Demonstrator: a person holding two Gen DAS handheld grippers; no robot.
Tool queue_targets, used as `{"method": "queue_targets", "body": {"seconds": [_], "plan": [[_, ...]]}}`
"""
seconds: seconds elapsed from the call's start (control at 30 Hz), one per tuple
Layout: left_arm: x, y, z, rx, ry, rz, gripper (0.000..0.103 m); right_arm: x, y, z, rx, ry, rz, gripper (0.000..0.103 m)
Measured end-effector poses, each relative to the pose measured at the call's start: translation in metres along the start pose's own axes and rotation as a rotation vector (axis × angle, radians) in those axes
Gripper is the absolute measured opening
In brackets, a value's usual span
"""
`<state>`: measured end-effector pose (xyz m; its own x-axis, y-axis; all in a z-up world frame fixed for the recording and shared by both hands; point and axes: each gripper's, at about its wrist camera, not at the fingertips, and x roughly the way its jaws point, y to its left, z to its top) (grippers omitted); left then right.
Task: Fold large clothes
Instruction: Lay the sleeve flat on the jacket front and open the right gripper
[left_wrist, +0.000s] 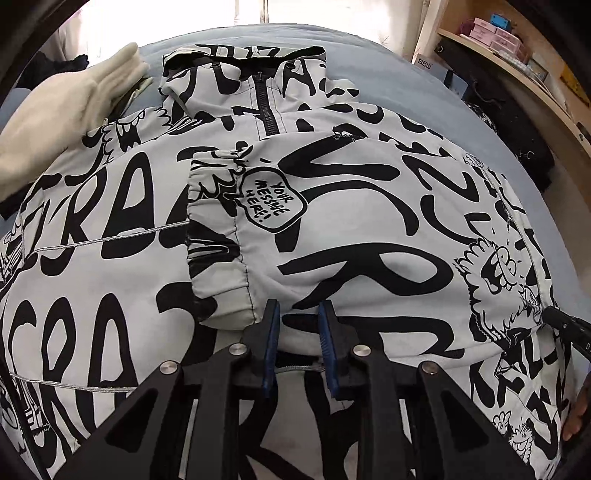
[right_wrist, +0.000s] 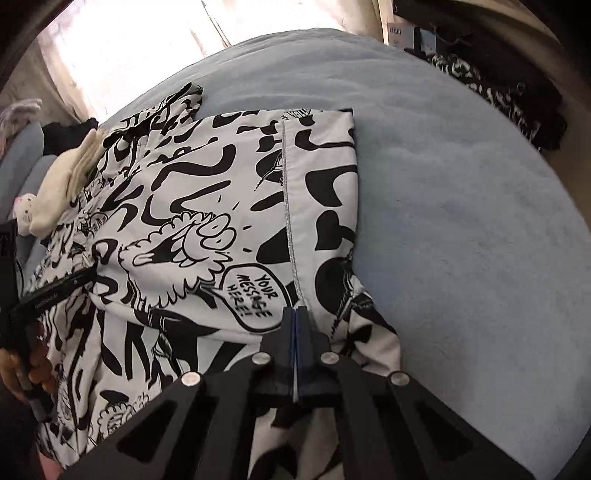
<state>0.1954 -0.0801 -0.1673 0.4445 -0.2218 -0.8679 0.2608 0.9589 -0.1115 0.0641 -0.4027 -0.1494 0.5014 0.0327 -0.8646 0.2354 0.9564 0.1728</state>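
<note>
The printed jacket (left_wrist: 332, 229) lies flat on the blue bed (right_wrist: 461, 221), its long axis running from the near edge to its collar at the far edge, while the left gripper (left_wrist: 297, 314) grasps its hem fold and the right gripper (right_wrist: 295, 314) has its jaws clenched.

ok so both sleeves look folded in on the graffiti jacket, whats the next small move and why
Probably lift the hem toward the collar. The jacket lies flat on the blue bedspread with a cuff folded across its front; the left tool has hem fabric between its pads, and the right tool is shut at the hem.
</note>
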Motion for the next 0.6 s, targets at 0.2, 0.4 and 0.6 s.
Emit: {"method": "queue_targets", "body": {"seconds": [0.2,0.4,0.6], "plan": [[-0.001,0.0,-0.001,0.001,0.012,-0.001,0.021,-0.001,0.002,0.0,0.043,0.009,0.02,0.002],[-0.01,0.0,-0.001,-0.017,0.028,0.001,0.024,-0.003,0.022,0.001,-0.005,-0.004,-0.012,0.003],[-0.022,-0.006,-0.004,-0.009,0.015,0.02,0.043,-0.009,0.032,0.003,0.009,-0.017,0.012,0.004]]}}
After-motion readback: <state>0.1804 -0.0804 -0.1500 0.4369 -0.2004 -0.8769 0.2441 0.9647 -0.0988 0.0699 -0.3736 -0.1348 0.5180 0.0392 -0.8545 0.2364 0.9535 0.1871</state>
